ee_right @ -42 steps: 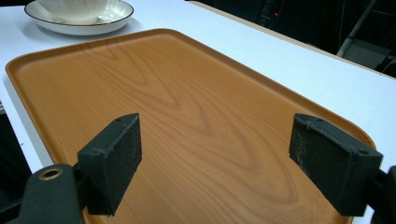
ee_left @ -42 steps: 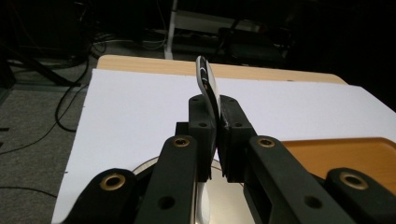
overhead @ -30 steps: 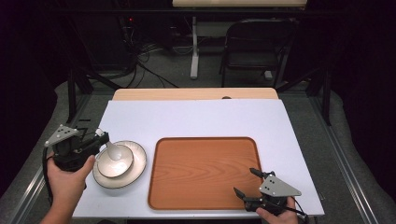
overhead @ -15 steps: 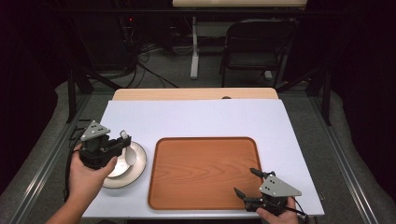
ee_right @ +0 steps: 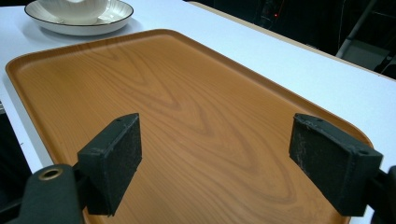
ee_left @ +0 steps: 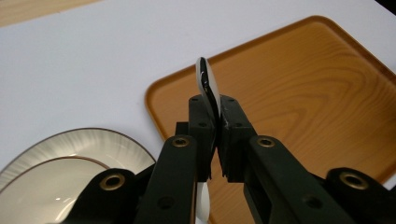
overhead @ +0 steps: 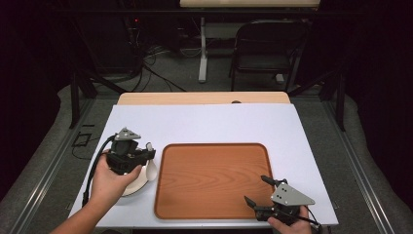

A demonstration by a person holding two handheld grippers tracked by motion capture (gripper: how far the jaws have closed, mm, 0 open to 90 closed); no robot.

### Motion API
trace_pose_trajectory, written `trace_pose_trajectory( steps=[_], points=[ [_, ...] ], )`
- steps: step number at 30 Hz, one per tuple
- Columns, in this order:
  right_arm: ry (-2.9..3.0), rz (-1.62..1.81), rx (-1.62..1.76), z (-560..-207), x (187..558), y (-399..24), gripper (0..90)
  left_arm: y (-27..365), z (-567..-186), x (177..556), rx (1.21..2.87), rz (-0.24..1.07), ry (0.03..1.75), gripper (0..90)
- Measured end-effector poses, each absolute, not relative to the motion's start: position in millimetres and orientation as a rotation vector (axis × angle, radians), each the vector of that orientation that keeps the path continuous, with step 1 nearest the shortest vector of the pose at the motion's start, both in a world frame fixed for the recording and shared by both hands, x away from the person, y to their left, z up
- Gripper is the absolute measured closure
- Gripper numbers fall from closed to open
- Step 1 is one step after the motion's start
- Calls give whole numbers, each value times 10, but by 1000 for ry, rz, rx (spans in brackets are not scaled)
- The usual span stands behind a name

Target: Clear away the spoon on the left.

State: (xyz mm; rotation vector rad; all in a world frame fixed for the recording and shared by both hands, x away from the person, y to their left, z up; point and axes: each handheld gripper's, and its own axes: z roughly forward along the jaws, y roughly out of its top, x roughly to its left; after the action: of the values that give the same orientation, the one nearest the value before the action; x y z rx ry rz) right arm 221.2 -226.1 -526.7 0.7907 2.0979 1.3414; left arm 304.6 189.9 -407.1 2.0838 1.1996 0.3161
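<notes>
My left gripper [overhead: 147, 156] is shut on a white spoon [overhead: 151, 166] and holds it above the right rim of a cream plate [overhead: 134, 187], beside the left edge of the wooden tray [overhead: 214, 180]. In the left gripper view the spoon [ee_left: 206, 80] stands edge-on between the shut jaws of the left gripper [ee_left: 212, 114], with the plate [ee_left: 70, 158] low on the left and the tray [ee_left: 303, 93] beyond. My right gripper [overhead: 254, 189] rests open at the tray's near right corner. Its jaws stand wide apart over the bare tray [ee_right: 187, 102] in the right gripper view [ee_right: 224, 158].
A white bowl [ee_right: 77, 5] sits in the plate [ee_right: 109, 17] past the tray's far corner. The tray lies on a white table [overhead: 204, 126] with a wooden strip [overhead: 202, 98] at its far edge. A chair [overhead: 268, 53] and cables stand beyond.
My left gripper has moved right from the plate's left side, carrying the spoon over the plate to the tray's left edge. The right gripper has stayed still and open.
</notes>
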Motion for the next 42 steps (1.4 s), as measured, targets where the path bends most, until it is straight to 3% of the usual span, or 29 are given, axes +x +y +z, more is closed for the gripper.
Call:
trace_pose_trajectory(
  steps=[14, 28, 42],
  points=[
    [2098, 1343, 794, -5269, 2209, -2257, 168, 1579, -4325, 3178, 2169, 104, 1280, 851],
    [2099, 1344, 791, -5270, 2211, -2258, 167, 1462, -4567, 3369, 2141, -218, 1393, 851],
    [2103, 1345, 792, -5271, 2213, -2259, 167, 1329, -4852, 3562, 2093, -363, 1530, 852]
  ],
)
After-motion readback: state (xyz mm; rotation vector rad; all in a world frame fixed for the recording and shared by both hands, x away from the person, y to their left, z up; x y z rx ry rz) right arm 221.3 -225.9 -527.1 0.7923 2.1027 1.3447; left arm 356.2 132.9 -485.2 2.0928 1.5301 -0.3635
